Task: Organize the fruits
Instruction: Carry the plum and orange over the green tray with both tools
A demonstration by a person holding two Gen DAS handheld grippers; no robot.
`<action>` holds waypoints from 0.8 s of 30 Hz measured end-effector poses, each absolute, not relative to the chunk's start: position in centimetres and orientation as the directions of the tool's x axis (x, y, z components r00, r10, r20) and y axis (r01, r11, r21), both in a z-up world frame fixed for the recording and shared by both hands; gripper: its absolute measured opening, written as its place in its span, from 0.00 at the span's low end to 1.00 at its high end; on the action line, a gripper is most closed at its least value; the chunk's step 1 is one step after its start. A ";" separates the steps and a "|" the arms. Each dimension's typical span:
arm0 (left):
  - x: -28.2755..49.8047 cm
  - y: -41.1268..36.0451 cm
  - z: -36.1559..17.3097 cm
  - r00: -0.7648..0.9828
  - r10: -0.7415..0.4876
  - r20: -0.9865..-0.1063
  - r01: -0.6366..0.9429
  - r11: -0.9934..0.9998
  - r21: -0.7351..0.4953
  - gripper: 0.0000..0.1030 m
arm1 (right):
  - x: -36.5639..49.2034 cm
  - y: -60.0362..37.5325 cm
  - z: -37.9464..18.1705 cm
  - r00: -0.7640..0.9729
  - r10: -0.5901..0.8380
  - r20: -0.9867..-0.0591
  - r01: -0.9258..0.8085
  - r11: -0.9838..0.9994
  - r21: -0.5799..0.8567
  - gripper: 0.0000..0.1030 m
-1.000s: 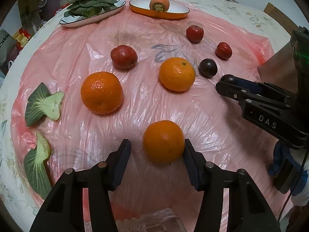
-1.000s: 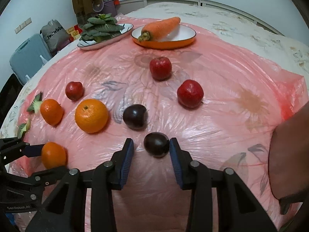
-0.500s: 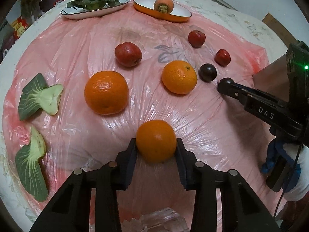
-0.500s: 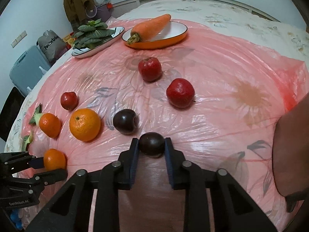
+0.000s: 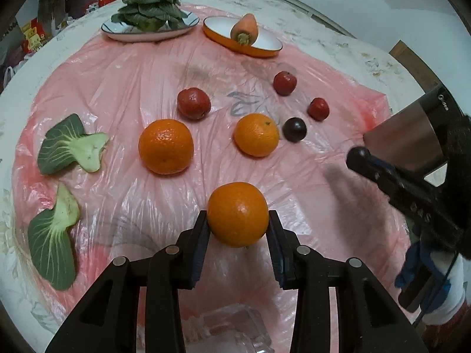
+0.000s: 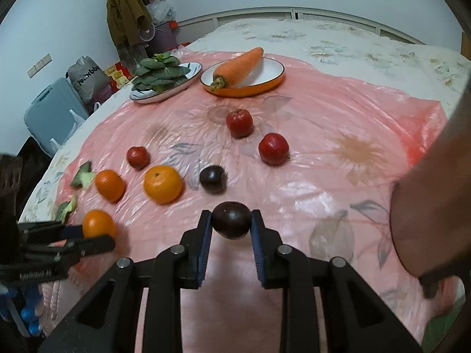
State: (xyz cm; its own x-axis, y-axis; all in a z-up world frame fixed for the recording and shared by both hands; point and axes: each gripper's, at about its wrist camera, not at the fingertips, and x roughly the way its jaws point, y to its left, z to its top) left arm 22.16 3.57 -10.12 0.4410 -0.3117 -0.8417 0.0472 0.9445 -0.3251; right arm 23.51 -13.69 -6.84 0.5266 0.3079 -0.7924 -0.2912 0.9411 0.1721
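My left gripper [image 5: 238,226] is shut on an orange [image 5: 238,214] and holds it above the pink plastic sheet [image 5: 117,88]; this orange also shows in the right wrist view [image 6: 98,224]. My right gripper [image 6: 231,224] is shut on a dark plum [image 6: 231,220], also lifted. On the sheet lie two more oranges [image 5: 165,146] [image 5: 256,138], a second dark plum [image 5: 294,129] and three red fruits [image 5: 193,103] [image 5: 284,83] [image 5: 318,108]. The right gripper appears at the right edge of the left wrist view [image 5: 357,156].
At the far edge stand a plate of leafy greens [image 5: 147,26] and an orange-rimmed dish [image 5: 265,47] holding a carrot [image 5: 244,28]. Two bok choy pieces [image 5: 70,147] [image 5: 53,229] lie at the left. A brown object [image 6: 432,206] stands at the right.
Both grippers closed on their fruit: the left on the orange, the right on the dark plum. Both fruits have since been lifted off the sheet.
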 end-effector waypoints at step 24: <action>13.5 -3.7 -4.7 0.456 -0.384 -0.803 0.206 0.923 -0.325 0.32 | 5.6 -22.1 -3.7 0.599 0.264 -0.756 -0.174 0.964 0.200 0.00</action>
